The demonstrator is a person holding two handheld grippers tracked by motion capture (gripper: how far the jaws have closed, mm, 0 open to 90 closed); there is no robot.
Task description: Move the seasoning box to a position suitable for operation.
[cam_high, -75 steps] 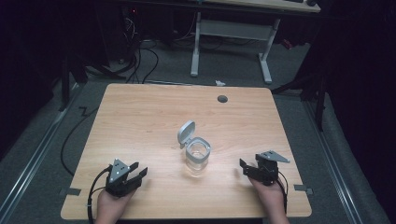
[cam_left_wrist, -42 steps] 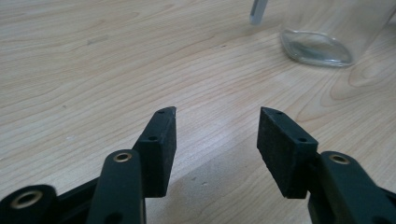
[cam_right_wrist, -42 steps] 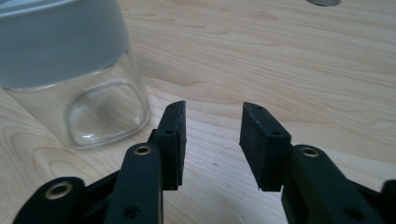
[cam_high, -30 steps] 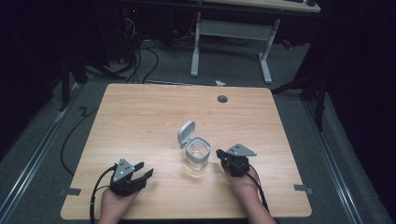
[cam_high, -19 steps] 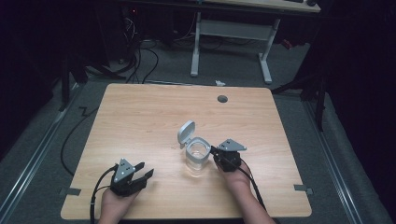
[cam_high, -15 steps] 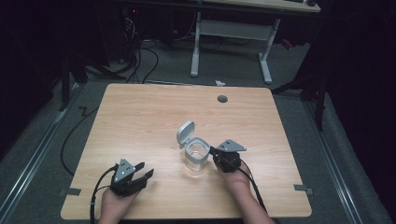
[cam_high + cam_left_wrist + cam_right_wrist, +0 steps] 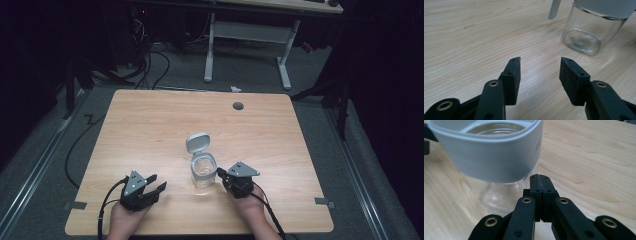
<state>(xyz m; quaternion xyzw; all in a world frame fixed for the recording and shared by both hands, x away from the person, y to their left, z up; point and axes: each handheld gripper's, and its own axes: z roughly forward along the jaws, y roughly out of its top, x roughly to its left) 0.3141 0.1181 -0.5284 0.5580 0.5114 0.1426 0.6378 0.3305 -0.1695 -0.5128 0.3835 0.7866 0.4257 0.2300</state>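
on the near edge of the wooden table (image 7: 150,125), nearer than the glass jar (image 7: 204,172) and off to its left, the left gripper (image 7: 156,186) rests in the person's left hand (image 7: 125,220) with its jaws spread wide and nothing between them; in the left gripper view the bare wood shows through the gap and the jar stands beyond the tips, apart from them. just right of the jar, the right gripper (image 7: 220,173) sits in the right hand (image 7: 250,207), its jaws pressed flat together on nothing, their tips right up at the jar's side below the grey collar; actual contact cannot be told.

the jar stands upright near the middle of the table's near half. it is clear glass with a rounded square base and a pale grey plastic collar (image 7: 491,157) round its mouth. it looks empty, the base showing clean through the wall. some faint raised marking on the collar is too blurred to read.

behind the jar, its grey flip lid (image 7: 197,142) stands tilted open. farther back from the jar, a round dark cable hole (image 7: 238,106) sits near the table's far edge.
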